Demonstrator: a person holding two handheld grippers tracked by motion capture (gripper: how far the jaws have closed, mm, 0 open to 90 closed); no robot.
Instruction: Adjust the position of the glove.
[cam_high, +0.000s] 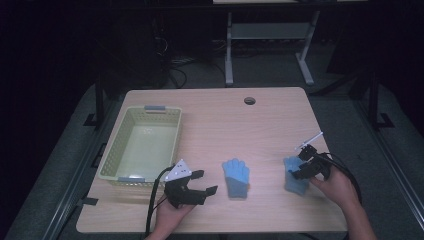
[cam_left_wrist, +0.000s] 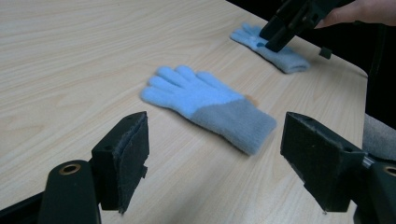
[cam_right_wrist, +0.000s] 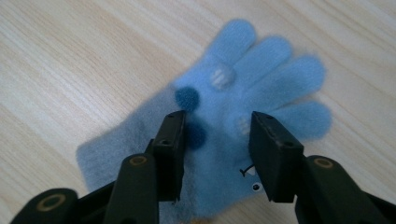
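A: As the high view has it, where do the gloves lie?

B: Both flat on the table (cam_high: 260, 115). The middle glove (cam_high: 235, 177) lies near the front edge, fingers pointing away from the person, grey cuff toward them. The right glove (cam_high: 295, 176) lies well apart from it, to the right, partly under the right gripper (cam_high: 306, 161).

A: And the left gripper (cam_high: 205, 182)?

B: Held in the left hand (cam_high: 172, 214) at the front edge, jaws spread wide with nothing between them. In the left gripper view (cam_left_wrist: 215, 154) the middle glove (cam_left_wrist: 208, 105) sits ahead of the open jaws, not touching them, and the right glove (cam_left_wrist: 271, 49) lies farther off with the other gripper (cam_left_wrist: 292, 23) down on it.

A: Has the right one closed on anything?

B: No. In the right gripper view (cam_right_wrist: 215, 149) the jaws stand parted over the palm of the right glove (cam_right_wrist: 233, 112), one on each side of its middle, with fabric showing in the gap. Whether the tips press into the cloth, I cannot tell. That glove carries dark blue and pale round spots.

A: Anything else on the table?

B: A pale green basket (cam_high: 115, 150) at the left, just behind the left gripper, and a round hole (cam_high: 249, 100) near the far edge.
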